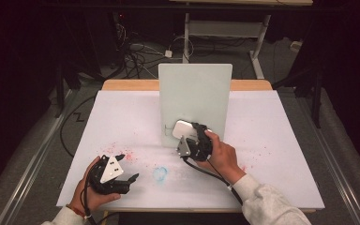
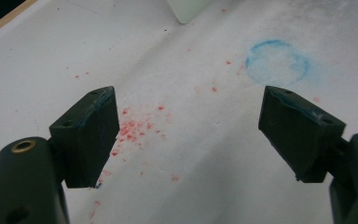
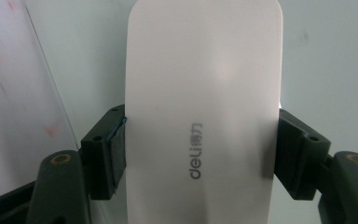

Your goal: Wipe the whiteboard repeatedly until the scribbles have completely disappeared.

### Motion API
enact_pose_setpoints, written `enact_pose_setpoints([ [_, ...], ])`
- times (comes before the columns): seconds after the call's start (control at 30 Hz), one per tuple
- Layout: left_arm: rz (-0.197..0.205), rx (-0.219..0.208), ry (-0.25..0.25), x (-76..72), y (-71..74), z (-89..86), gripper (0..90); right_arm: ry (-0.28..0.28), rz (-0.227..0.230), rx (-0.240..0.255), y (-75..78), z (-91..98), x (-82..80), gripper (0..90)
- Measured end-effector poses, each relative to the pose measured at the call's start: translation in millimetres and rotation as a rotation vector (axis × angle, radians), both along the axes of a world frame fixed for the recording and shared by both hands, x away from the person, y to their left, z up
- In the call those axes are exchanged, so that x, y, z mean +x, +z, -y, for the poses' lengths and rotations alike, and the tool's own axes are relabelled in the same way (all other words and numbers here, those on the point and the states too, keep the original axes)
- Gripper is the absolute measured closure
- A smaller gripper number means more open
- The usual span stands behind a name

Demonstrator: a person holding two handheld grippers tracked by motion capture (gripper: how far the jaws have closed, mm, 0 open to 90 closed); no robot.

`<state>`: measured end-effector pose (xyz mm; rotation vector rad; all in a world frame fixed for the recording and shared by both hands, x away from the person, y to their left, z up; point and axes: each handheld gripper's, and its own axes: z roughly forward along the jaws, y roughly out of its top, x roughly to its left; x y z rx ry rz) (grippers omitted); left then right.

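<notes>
Nearest the camera in the high view, two sleeves cut off by the bottom edge, faces and shoulders out of frame. At lower left, the left gripper [image 1: 127, 167] resting low over the table [image 1: 281, 140] in a cupped hand, jaws spread wide with nothing between them. Seen along those jaws in the left gripper view [image 2: 186, 135]: blocky matte black pads, faint blue smudges along their edges, brass-ringed screw holes at the knuckles. Below them a scatter of red specks [image 2: 133, 130] and a pale blue ring stain [image 2: 277, 62] on the smooth white tabletop — in the high view just a faint blue smear [image 1: 160, 174].

Farther in, near the table's middle, the right gripper [image 1: 190, 133] clamped on a white eraser [image 1: 183, 128], a flat smooth slab with rounded corners. From above, small and half covered by the gripper body and grey plate; hard to make out more than a pale lozenge. In the right gripper view [image 3: 200, 154] much plainer: glossy white face of the eraser [image 3: 203, 93], grey lettering lengthwise, black pads pressed to both long sides, lower end cut off by the frame.

Behind it, an upright whiteboard [image 1: 195, 96] — pale, flat, rectangular, rounded corners — with the eraser held against its lower part; thin marks beside the eraser too faint to read.

Beyond, wooden table edge, dark floor, tangled cables.
</notes>
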<state>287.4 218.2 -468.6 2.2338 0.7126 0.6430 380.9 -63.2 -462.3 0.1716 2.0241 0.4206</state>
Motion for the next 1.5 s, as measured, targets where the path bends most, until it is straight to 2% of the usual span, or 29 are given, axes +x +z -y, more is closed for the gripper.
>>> enact_pose_setpoints([
  [0.13, 0.002, -0.001, -0.001, 0.0, 0.5, -1.4, 19.6, 0.010, 0.005, -0.008, -3.8, -25.1, -1.2, 30.3],
  [0.17, 0.001, -0.002, -0.001, -0.3, 0.5, -1.6, 19.6, 0.023, -0.007, -0.010, -5.4, -31.0, -1.5, 30.4],
  [0.3, 0.002, -0.003, -0.004, -1.5, 0.6, -2.9, 19.7, 0.044, -0.005, -0.060, -17.1, -51.1, -5.9, 30.4],
  [0.4, 0.001, -0.008, -0.003, -2.4, 0.1, -3.8, 19.6, 0.042, 0.004, -0.088, -21.6, -56.5, -7.5, 30.4],
  [0.43, -0.001, -0.008, -0.002, -2.7, 0.4, -4.3, 19.6, 0.041, -0.012, -0.085, -19.2, -55.8, -7.0, 30.4],
  [0.5, 0.003, -0.012, 0.002, -3.1, 0.3, -4.9, 19.6, 0.024, 0.002, -0.066, -11.7, -52.7, -4.0, 30.4],
  [0.6, 0.002, -0.010, 0.003, -3.5, 0.8, -4.6, 19.6, -0.016, -0.007, 0.000, 3.4, -48.0, 1.2, 30.4],
  [0.67, 0.005, -0.006, 0.002, -3.8, 1.2, -4.0, 19.6, -0.028, -0.010, 0.008, 8.0, -47.5, 2.8, 30.4],
  [0.73, 0.006, -0.013, 0.004, -3.7, 1.0, -3.8, 19.6, -0.032, 0.011, 0.005, 4.5, -48.1, 1.7, 30.4],
  [0.8, 0.001, -0.009, 0.004, -3.3, 0.9, -4.1, 19.6, -0.029, 0.005, 0.000, 0.0, -48.0, -0.1, 30.5],
  [0.97, 0.000, -0.007, 0.000, -3.2, 0.5, -3.6, 19.7, -0.016, -0.008, -0.069, -14.9, -46.9, -6.3, 30.5],
  [1.1, -0.001, -0.010, 0.002, -3.4, 0.6, -4.5, 19.6, -0.029, -0.024, -0.071, -17.0, -36.4, -7.6, 30.5],
  [1.2, -0.003, -0.010, 0.002, -3.0, 0.3, -4.6, 19.7, -0.060, -0.030, -0.021, -8.9, -24.1, -4.6, 30.5],
  [1.27, -0.001, -0.013, 0.002, -2.5, 0.3, -4.3, 19.6, -0.080, -0.010, 0.012, -0.2, -17.1, -1.1, 30.5],
  [1.37, -0.002, -0.005, -0.002, -1.7, 0.4, -3.5, 19.6, -0.099, -0.012, 0.059, 12.6, -11.2, 3.6, 30.5],
  [1.5, -0.005, -0.006, -0.003, -1.1, -0.4, -2.2, 19.6, -0.108, 0.002, 0.082, 17.7, -10.5, 5.7, 30.4],
])
